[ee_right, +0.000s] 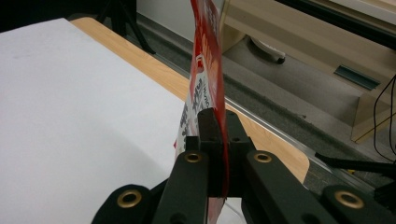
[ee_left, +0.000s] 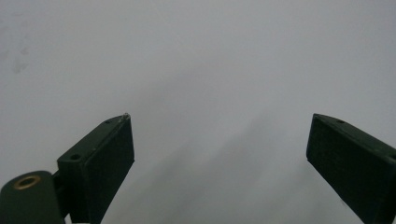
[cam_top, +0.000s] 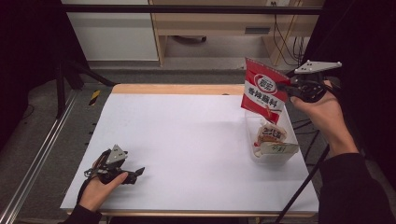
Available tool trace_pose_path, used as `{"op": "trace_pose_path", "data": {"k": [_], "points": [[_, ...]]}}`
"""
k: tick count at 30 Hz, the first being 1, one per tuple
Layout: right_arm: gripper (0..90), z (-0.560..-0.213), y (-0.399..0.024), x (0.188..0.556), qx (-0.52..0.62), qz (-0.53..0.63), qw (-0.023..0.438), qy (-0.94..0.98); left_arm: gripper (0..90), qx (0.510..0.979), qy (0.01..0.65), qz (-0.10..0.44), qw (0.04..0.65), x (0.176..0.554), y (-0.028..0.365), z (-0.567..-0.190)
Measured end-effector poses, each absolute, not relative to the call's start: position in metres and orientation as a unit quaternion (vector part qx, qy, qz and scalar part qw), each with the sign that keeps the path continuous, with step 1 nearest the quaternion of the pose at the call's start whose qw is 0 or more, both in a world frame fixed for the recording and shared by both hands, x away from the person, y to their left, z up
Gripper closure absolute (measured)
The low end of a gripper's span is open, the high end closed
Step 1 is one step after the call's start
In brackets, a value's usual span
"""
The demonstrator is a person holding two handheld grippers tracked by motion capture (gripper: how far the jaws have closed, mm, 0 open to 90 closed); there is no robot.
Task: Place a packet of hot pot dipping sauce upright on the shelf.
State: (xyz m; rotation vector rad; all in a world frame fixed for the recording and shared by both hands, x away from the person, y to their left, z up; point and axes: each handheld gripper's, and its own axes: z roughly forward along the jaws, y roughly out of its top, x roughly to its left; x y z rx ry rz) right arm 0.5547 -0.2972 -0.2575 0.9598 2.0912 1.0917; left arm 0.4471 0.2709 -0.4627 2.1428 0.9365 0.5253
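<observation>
High view: the right gripper [cam_top: 282,87] holds a red packet [cam_top: 262,91] in the air, well above the far right part of the white surface [cam_top: 187,144]. Its fingers are closed on the packet's right edge, and the packet hangs tilted, with its lower end just over a clear tub [cam_top: 273,156]. The tub stands near the right edge of the surface and contains at least one pale packet [cam_top: 272,134]; a white label [cam_top: 280,148] lies across its front rim. The right hand [cam_top: 322,109] grips the gripper from behind, with the forearm coming in from the lower right. The left gripper [cam_top: 140,171] rests low on the near left part of the surface, well apart from the tub, held by the left hand [cam_top: 100,189]. Left gripper view: the two black fingers [ee_left: 100,163] stand wide apart with bare white surface between them; they are open and grip nothing. Right gripper view: the fingers [ee_right: 208,135] are pressed together on the red packet [ee_right: 209,51], seen edge-on, which rises straight up from the clamp. The white surface [ee_right: 70,116] lies to the left in this view, with its wooden edge [ee_right: 154,70] behind the packet and the floor beyond.
</observation>
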Motion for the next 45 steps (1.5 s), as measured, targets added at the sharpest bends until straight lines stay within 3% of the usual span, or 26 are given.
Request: {"op": "trace_pose_path", "data": {"k": [41,45], "points": [[89.4,-0.34,-0.345,0.551,0.442,0.423,0.257,0.748,7.4,0.836,0.362,0.201,0.359,0.448,0.269,-0.465],[84.8,-0.346,-0.351,0.548,0.457,0.414,0.258,0.744,7.4,0.837,0.361,0.202,0.359,0.448,0.268,-0.465]]}}
